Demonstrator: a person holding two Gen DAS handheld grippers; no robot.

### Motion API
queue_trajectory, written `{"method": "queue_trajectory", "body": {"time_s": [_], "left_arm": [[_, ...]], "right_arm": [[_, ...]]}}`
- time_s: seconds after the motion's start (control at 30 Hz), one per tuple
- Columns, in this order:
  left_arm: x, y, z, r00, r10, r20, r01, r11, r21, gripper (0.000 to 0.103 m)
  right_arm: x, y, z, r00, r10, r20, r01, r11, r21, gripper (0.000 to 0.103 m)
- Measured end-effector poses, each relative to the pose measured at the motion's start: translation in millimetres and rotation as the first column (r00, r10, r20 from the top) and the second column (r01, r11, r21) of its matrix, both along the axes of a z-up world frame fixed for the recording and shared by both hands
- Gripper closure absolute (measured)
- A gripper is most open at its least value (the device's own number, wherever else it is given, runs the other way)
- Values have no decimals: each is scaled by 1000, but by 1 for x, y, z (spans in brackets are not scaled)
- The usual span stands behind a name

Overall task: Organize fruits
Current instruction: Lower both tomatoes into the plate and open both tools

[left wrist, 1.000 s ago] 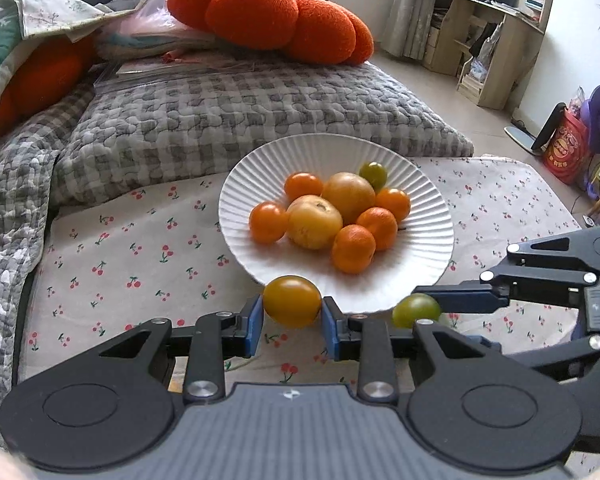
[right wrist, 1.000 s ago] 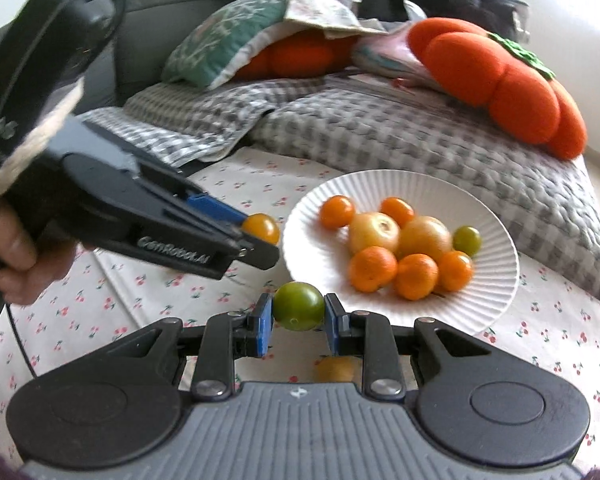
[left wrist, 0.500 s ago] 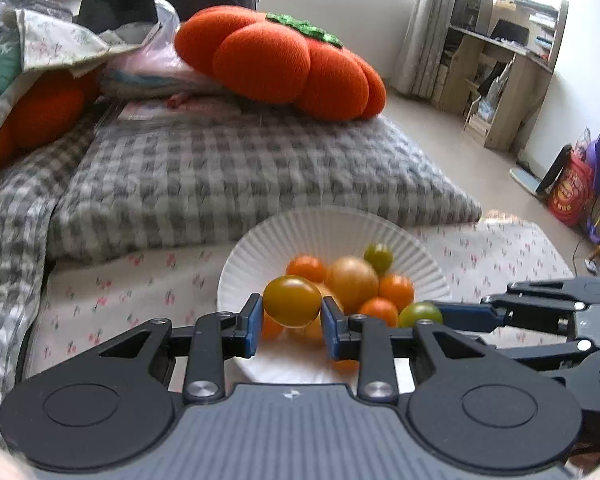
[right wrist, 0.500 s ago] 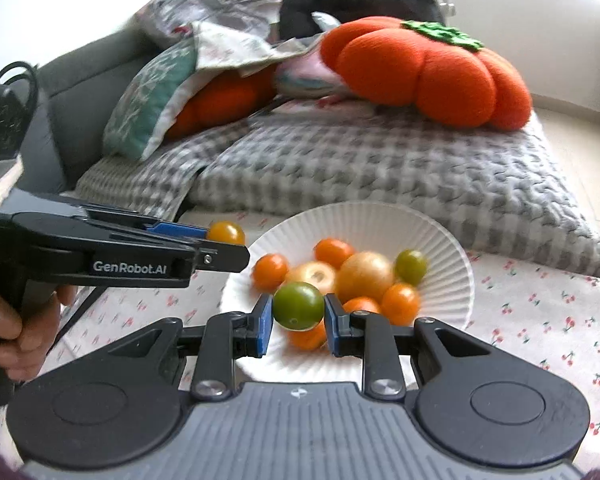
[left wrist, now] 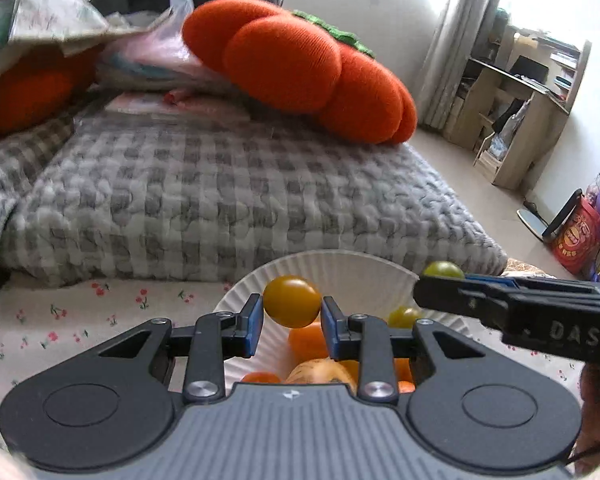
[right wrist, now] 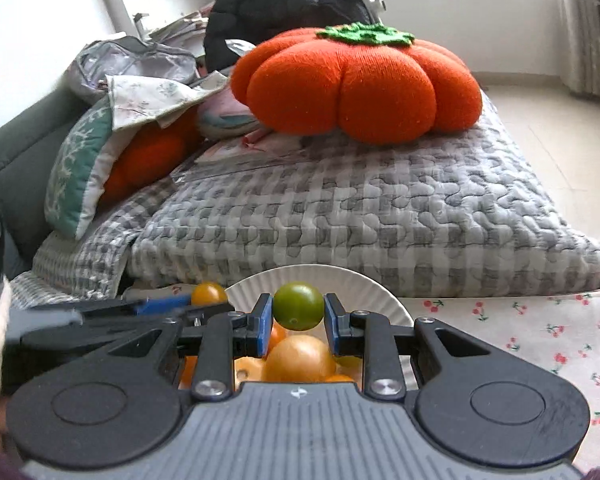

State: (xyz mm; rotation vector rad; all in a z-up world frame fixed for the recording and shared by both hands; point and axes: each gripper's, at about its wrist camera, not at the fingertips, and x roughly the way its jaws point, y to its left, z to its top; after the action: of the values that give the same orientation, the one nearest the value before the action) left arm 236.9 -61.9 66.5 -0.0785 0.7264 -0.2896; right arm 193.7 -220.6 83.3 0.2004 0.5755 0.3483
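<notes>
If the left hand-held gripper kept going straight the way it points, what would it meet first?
Probably the far rim of the white plate, then the grey checked quilt; depth is unclear. It holds a yellow tomato.

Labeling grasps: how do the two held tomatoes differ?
Colour: the yellow tomato is amber; the green tomato is olive.
Holder: yellow sits in the left tool; green in the right tool.
Shared: both small, round, pinched between blue pads above the white plate.

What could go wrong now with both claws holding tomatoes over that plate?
The left claw with its yellow tomato and the right claw with its green tomato sit close together; they might bump. The plate already holds a heap, so a dropped tomato could roll off.
</notes>
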Motion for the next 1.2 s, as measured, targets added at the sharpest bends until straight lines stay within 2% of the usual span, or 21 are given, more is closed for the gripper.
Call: {"method": "queue_trajectory", "body": {"time_s": [0.17,0.53,0.83,1.03,1.2], "left_arm": [[3,10,-10,999,-9,-43,6,999,-48,83],[-1,8,-18,998,-14,-68,12,1000,-29,82],[-1,12,-10,998,-5,-59,1,998,-61,81],[-3,11,-7,998,9,-55,-12,998,-54,76],[-6,21,7,998,46,-42,-50,994,-102,69]], "right_arm": [[17,10,-9,999,0,-35,0,1000,12,79],[31,17,-27,993,-15,-117,20,999,43,78],[26,14,-18,996,-24,-91,29,998,48,75],[18,12,-6,998,-24,-55,25,999,26,70],[8,11,0,999,-12,-31,11,1000,-2,69]]}}
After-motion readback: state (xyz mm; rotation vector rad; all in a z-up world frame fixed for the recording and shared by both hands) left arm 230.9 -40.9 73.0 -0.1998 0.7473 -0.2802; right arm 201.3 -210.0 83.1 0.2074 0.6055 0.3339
